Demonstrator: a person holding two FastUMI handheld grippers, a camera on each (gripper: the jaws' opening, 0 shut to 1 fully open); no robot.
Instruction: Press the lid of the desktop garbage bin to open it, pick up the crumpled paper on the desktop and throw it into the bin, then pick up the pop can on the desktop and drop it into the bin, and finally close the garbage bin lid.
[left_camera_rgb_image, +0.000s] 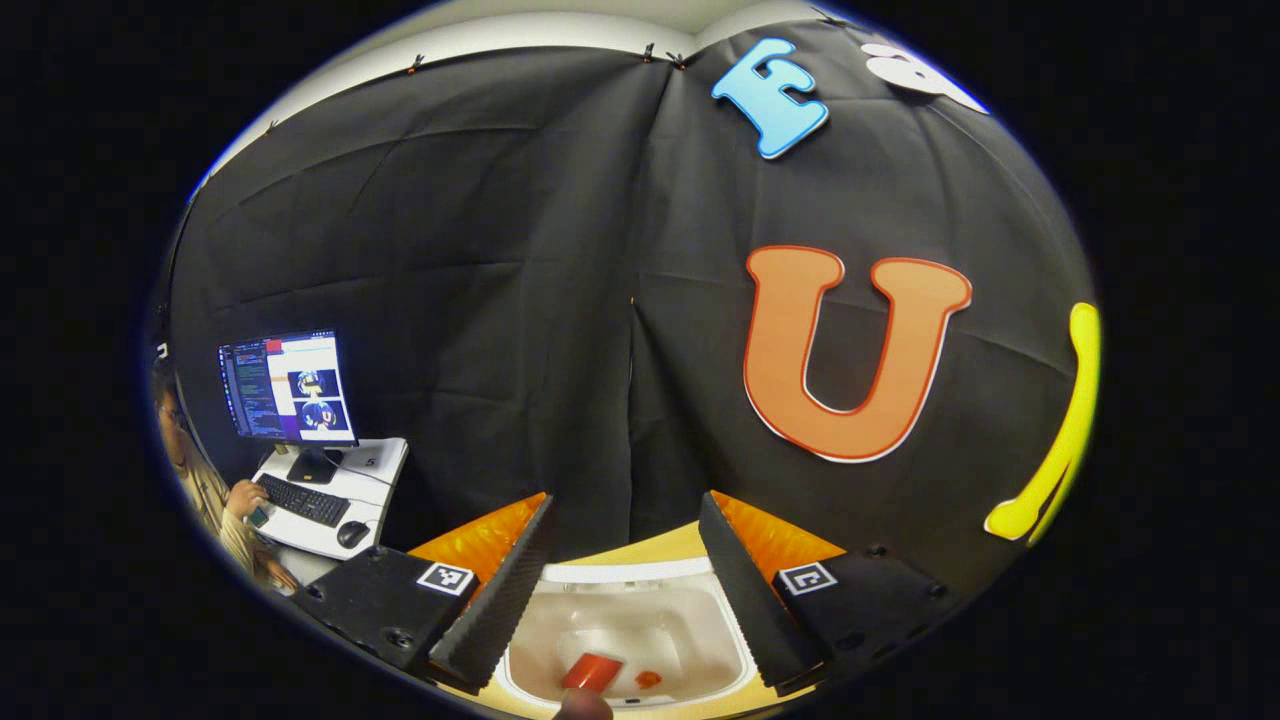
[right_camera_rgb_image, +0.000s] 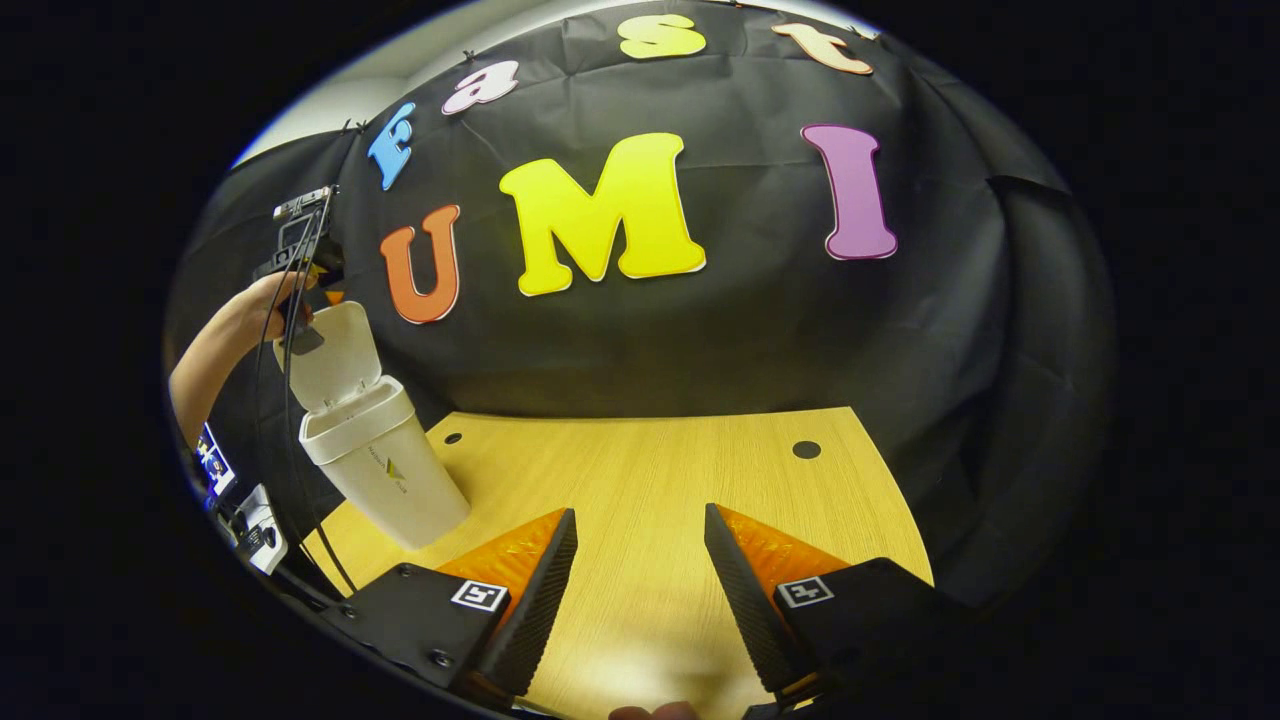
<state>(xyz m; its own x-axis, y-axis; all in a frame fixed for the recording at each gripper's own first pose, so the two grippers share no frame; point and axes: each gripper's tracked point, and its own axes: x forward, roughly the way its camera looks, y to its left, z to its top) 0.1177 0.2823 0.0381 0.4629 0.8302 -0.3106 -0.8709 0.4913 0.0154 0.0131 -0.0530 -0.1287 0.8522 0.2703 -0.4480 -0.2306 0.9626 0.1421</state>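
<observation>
Two grippers, both spread & empty; left gripper (left_camera_rgb_image: 625, 575) hangs over open bin (left_camera_rgb_image: 625, 585), pop can (left_camera_rgb_image: 592, 672) inside, bottom centre; right gripper (right_camera_rgb_image: 640, 580) above bare desk (right_camera_rgb_image: 650, 460); lid (right_camera_rgb_image: 330, 355) upright at left, light stiff plastic, prob push top edge to close.

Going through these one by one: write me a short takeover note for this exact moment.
Left gripper: open, held above the open bin.
Right gripper: open, over bare table.
Bin: lid up, standing at the table's left edge. A red object, likely the pop can, lies inside; crumpled paper can't be made out.
Done: apparently both drops.
Left: close the lid.
</observation>
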